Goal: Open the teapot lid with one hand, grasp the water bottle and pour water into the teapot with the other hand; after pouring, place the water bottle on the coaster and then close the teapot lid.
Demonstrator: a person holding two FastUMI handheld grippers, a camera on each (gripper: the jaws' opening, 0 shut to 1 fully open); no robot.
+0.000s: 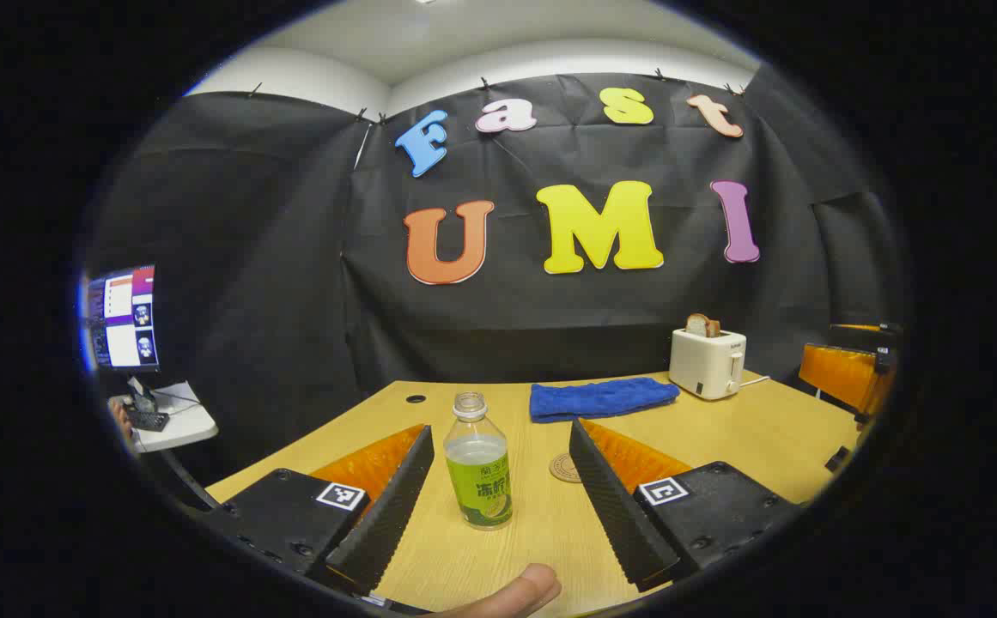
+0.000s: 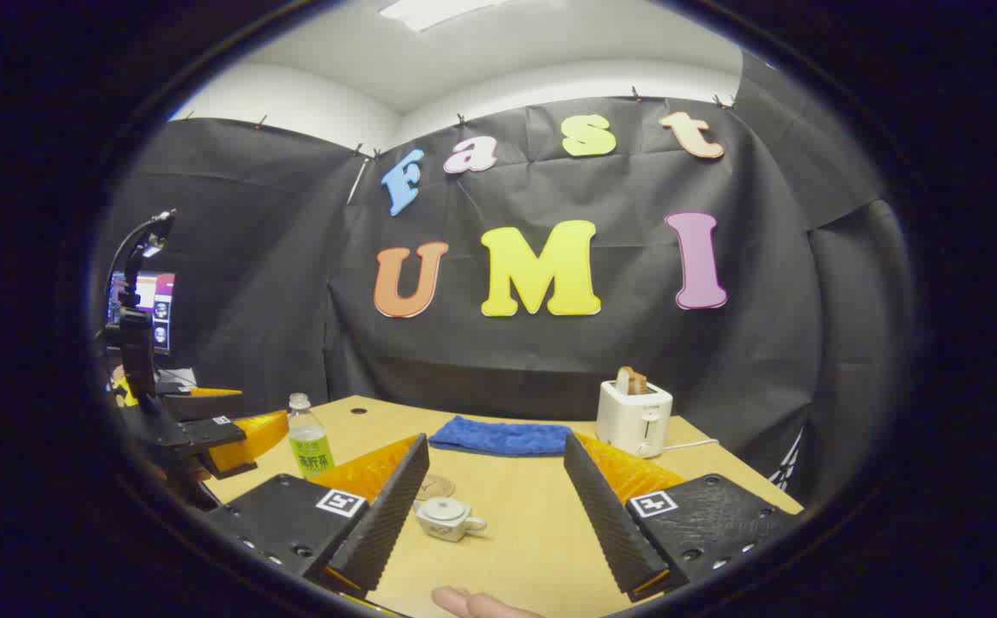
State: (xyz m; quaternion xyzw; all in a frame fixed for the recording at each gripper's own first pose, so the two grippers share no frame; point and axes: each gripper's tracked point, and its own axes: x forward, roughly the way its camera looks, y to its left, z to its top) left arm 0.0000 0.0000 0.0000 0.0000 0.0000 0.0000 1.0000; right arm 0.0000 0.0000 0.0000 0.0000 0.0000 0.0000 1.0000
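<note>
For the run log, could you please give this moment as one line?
left gripper open, facing water bottle | right gripper open, facing teapot, lid on | coaster bare

The left gripper [image 1: 498, 489] was held level with its two fingers spread wide apart, nothing between them touching either finger. A fingertip of the person's hand [image 1: 511, 594] showed below and just behind the fingers. The right gripper [image 2: 494, 498] was likewise level with its fingers wide apart and closed on nothing. Part of the person's other hand [image 2: 477, 603] showed beneath and behind those fingers. In the right gripper view, the left gripper sat far off to the left side.
</note>
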